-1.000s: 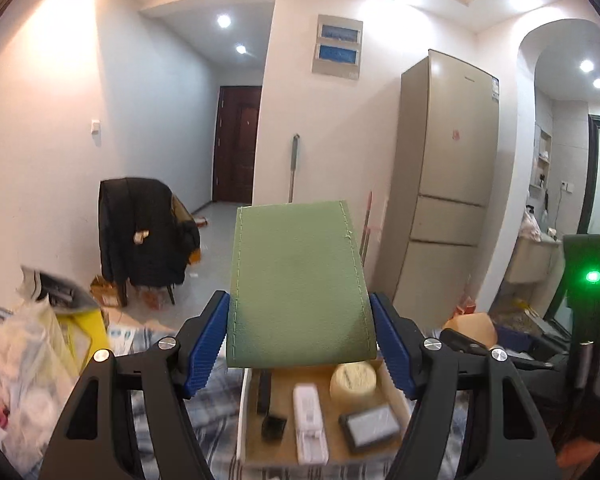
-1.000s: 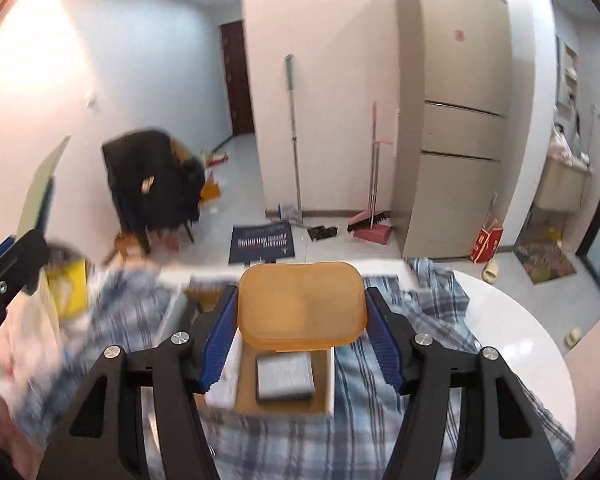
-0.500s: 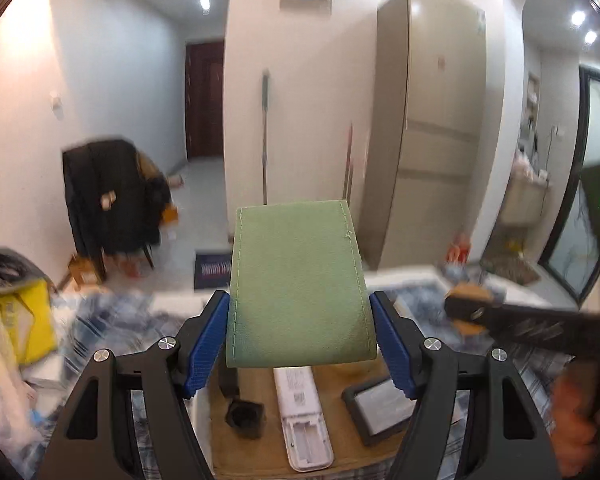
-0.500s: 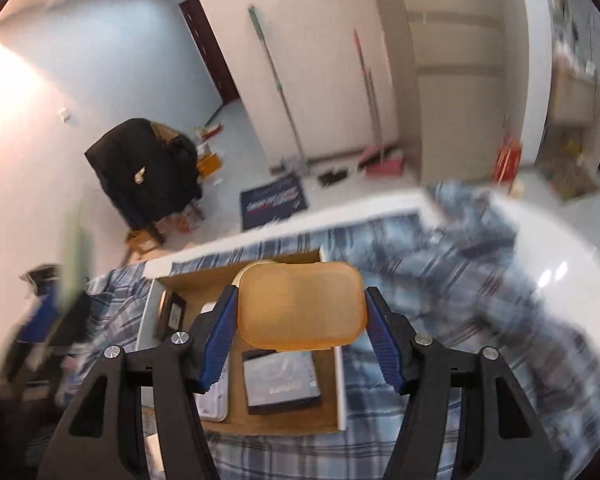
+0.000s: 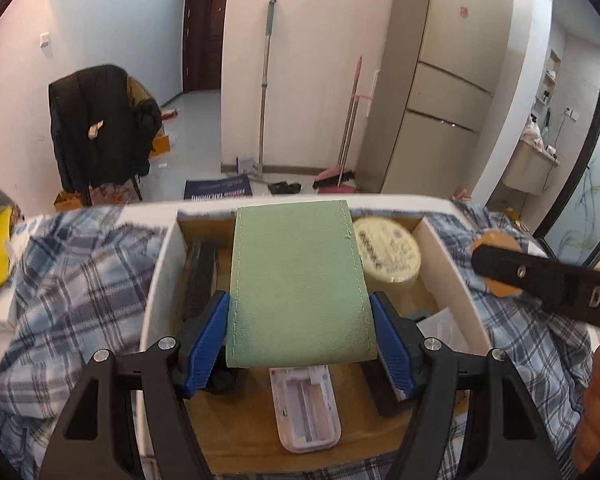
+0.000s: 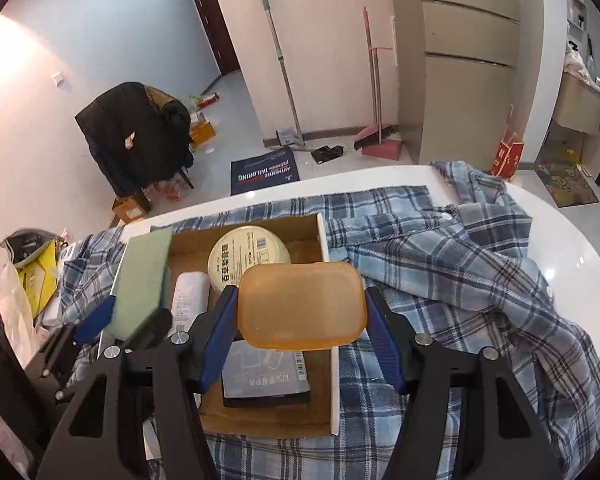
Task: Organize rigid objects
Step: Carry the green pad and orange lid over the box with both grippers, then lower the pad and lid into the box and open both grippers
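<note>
My left gripper [image 5: 300,344] is shut on a flat green case [image 5: 300,284] and holds it above the open cardboard box [image 5: 160,280]; the case also shows in the right wrist view [image 6: 140,284]. My right gripper [image 6: 302,340] is shut on an orange translucent lid [image 6: 302,306] above the box's right side [image 6: 326,240]. Inside the box lie a round cream tin [image 6: 249,258], a white remote [image 5: 304,412], a grey flat device [image 6: 266,376] and a black item [image 5: 200,276].
The box rests on a blue plaid shirt [image 6: 460,264] spread over a white round table [image 6: 560,240]. A yellow bag [image 6: 38,276] and clutter lie at the table's left. A chair with a black jacket [image 6: 136,136], brooms and a fridge stand beyond.
Both grippers have tilted down and moved closer over the box, each keeping hold of its object. The right gripper has come in beside the left.
</note>
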A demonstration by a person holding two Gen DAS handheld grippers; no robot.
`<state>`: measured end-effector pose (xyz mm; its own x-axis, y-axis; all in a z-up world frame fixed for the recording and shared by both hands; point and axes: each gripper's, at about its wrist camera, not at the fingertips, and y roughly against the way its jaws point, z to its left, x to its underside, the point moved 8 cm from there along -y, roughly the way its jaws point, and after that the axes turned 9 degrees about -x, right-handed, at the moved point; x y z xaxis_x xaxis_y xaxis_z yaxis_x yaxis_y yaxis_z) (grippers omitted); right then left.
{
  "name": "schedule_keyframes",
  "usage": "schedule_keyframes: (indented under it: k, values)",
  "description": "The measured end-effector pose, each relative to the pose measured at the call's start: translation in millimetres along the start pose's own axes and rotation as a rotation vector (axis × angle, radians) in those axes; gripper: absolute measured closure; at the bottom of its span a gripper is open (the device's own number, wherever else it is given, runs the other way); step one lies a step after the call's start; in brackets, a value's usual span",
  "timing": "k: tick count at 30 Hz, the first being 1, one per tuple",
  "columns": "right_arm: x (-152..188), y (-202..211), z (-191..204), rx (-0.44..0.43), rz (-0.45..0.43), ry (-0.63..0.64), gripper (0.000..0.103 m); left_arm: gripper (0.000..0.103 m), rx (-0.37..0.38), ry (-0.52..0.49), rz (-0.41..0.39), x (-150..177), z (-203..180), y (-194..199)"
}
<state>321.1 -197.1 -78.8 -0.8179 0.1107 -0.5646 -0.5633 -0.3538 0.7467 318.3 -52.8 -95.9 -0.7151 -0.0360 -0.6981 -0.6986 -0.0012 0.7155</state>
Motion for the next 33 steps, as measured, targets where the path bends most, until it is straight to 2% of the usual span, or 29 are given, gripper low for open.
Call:
schedule_keyframes:
  k: [11,17,21,23,26,29,30,31,33]
  values:
    - [16.3,-6.4,4.5,-0.021,0.044,0.006,0.042,0.031,-0.006,0.0,0.033,10.3,3.1,-10.1]
    - [23.0,-12.3,3.5,0.002,0.06,0.022,0.042,0.031,0.003,-0.009,0.036,11.4,-3.5,-11.7]
    - [24.1,-13.7,4.8,-0.038,0.063,0.009,0.042,0.031,0.014,0.013,0.025,8.7,-0.6,-8.4]
    - [23.7,-14.2,6.8,-0.063,0.056,0.009,0.042,0.03,0.008,0.025,0.0,4.0,4.0,-1.0]
    - [20.8,-14.2,9.8,-0.076,0.027,0.025,0.042,0.017,-0.037,0.047,-0.098,-13.1,15.1,22.4]
    - [20.9,-18.1,13.0,-0.054,0.001,0.091,0.042,0.016,-0.091,0.126,-0.321,-30.8,34.8,56.1]
    - [20.8,-19.0,12.9,-0.043,-0.003,0.1,0.042,0.015,-0.102,0.146,-0.364,-31.8,39.7,61.6]
    - [21.1,-19.6,14.2,-0.045,-0.005,0.103,0.042,0.012,-0.111,0.163,-0.394,-32.3,44.1,65.3]
    - [22.1,-21.7,19.1,-0.065,0.004,0.114,0.042,0.004,-0.08,0.163,-0.389,-34.8,44.2,64.8]
